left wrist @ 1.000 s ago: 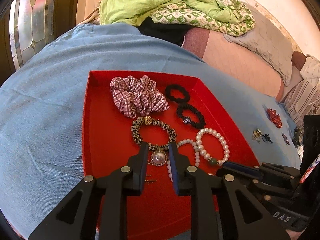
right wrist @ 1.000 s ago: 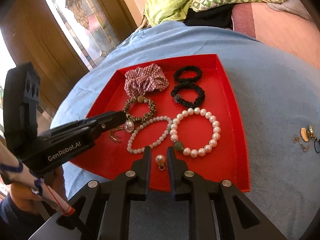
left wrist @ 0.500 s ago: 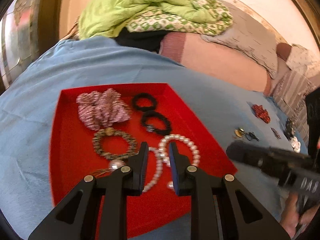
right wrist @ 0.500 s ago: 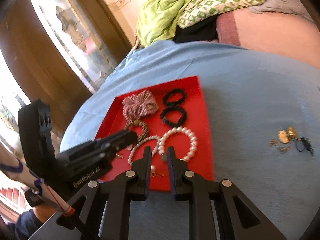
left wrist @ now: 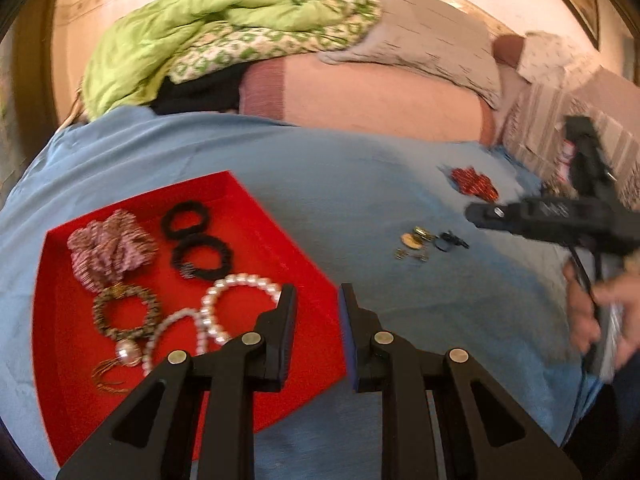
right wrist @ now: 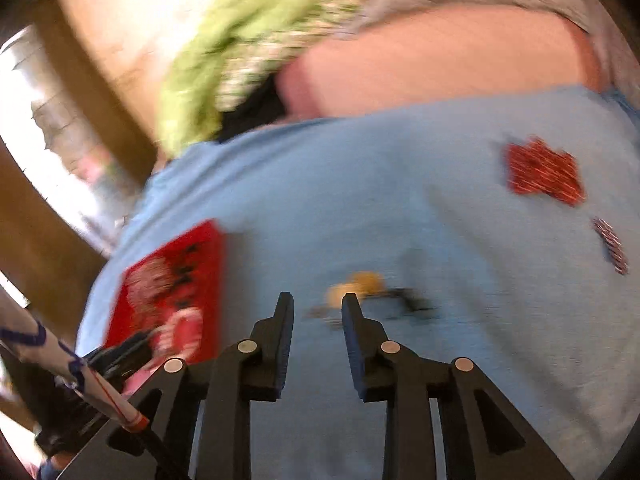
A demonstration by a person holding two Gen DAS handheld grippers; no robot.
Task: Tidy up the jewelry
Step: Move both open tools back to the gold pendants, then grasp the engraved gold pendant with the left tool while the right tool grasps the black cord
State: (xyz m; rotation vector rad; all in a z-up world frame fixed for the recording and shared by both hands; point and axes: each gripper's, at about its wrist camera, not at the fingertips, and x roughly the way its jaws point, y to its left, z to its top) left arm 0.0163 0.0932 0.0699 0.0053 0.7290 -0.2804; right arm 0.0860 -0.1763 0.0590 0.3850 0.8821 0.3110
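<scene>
A red tray (left wrist: 68,360) lies at the left on the blue cloth and holds a checked scrunchie (left wrist: 108,248), two black hair ties (left wrist: 202,256), pearl bracelets (left wrist: 240,284) and a beaded bracelet (left wrist: 126,312). My left gripper (left wrist: 316,294) hangs over the tray's right corner, its jaws a little apart with nothing between them. My right gripper (right wrist: 316,300) is over the bare cloth, jaws opening and empty, just short of the blurred gold earrings (right wrist: 356,284). Its tip (left wrist: 474,213) also shows from the side beyond the earrings (left wrist: 414,238).
Loose on the blue cloth (left wrist: 320,160) lie a small black piece (left wrist: 450,240), a red sparkly piece (right wrist: 544,172) and a striped clip (right wrist: 610,250). A green quilt (left wrist: 180,32) and pillows are piled on the bed behind. A hand (left wrist: 592,312) holds the right gripper.
Both grippers have swung right, off the tray and toward the loose pieces on the cloth. The right gripper's jaws have widened; the left's gap is unchanged.
</scene>
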